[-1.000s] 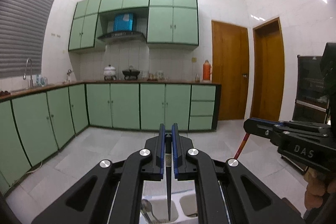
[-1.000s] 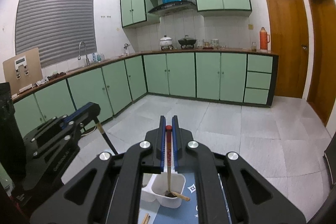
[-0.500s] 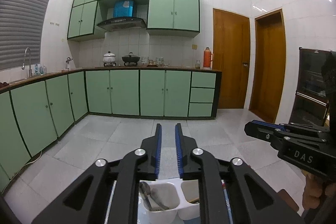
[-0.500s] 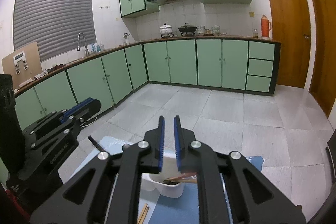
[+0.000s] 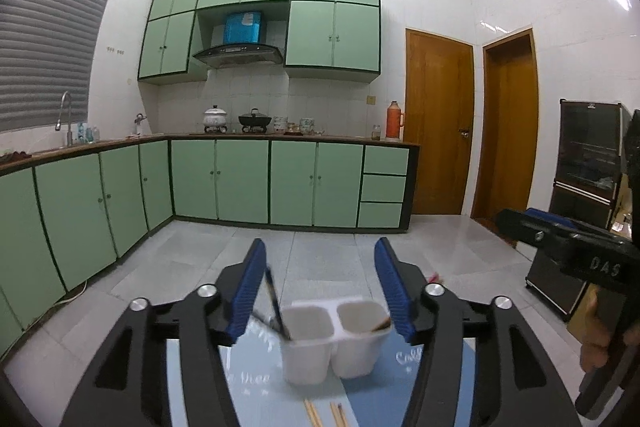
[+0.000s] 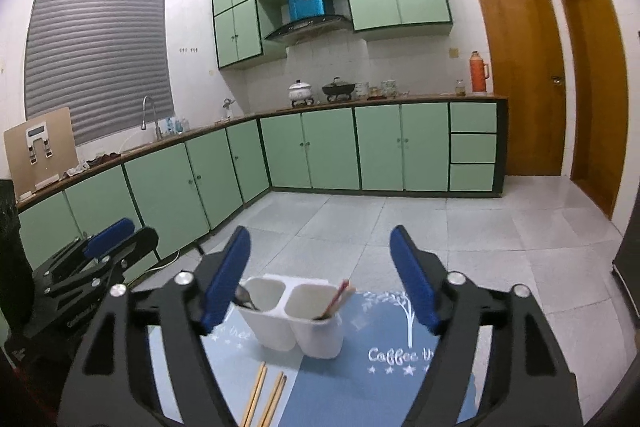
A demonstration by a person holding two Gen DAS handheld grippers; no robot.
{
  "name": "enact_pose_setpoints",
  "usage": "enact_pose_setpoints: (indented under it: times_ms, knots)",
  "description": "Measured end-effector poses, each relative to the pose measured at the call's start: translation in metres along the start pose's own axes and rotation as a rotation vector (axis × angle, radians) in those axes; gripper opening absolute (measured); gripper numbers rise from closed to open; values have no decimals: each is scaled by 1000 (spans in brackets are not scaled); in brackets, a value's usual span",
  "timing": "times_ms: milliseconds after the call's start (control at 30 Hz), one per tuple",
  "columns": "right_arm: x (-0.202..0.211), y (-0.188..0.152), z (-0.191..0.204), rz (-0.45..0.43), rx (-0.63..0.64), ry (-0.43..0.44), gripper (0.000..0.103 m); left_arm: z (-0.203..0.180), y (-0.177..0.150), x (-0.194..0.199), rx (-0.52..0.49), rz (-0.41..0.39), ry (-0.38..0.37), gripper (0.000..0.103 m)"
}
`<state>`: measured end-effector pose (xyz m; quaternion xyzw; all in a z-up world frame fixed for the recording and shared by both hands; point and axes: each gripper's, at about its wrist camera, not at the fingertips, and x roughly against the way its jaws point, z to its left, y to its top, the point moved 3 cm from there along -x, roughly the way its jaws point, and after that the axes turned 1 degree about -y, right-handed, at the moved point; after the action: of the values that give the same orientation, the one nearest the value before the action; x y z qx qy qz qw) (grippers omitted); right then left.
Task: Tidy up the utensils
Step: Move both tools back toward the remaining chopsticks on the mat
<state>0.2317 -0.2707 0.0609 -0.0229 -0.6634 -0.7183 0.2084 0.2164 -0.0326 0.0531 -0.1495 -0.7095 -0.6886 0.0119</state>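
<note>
Just now both tools have been spreading their jaws, and each stands empty: the left tool (image 5: 318, 287) has nothing pinched, though a dark-handled utensil (image 5: 276, 301) leans in the left cup of the white two-cup holder (image 5: 332, 343) close by its left pad, and the right tool (image 6: 320, 275) is likewise spread with nothing between its pads. In the right wrist view the holder sits on a blue mat (image 6: 372, 359) on the desk, a spoon (image 6: 246, 299) in its left cup and a red-tipped chopstick (image 6: 334, 301) leaning in its right cup. This looks like the end of a drop-off, with both utensils released into their cups. Two pairs of wooden chopsticks (image 6: 264, 395) lie loose on the mat just in front of the holder; the next move probably calls for lowering a spread tool over one and pinching it.
</note>
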Motion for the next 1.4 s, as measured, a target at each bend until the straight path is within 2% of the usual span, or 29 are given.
enact_pose_setpoints:
  times_ms: [233,300,367,433,867,1033,1200,1400]
  knots:
    - [32,-40,5,13,-3,-24,91,11,-40,31,-5,56,26,69]
    - [38,-55,8,31,-9,-29,94,13,-53,39,-4,74,35,77]
    - [40,-70,12,52,-7,-39,96,14,-65,46,-1,90,48,90]
    - [40,-86,17,78,-5,-47,97,16,-79,52,10,116,51,94]
    - [39,-193,37,269,-44,-74,97,24,-163,76,6,298,81,95]
    - [41,-232,52,350,-41,-70,97,31,-183,83,19,350,96,95]
    - [43,-260,64,395,-17,-83,97,35,-198,86,27,390,116,94]
    - [46,-274,72,402,-6,-99,97,40,-212,90,24,425,137,94]
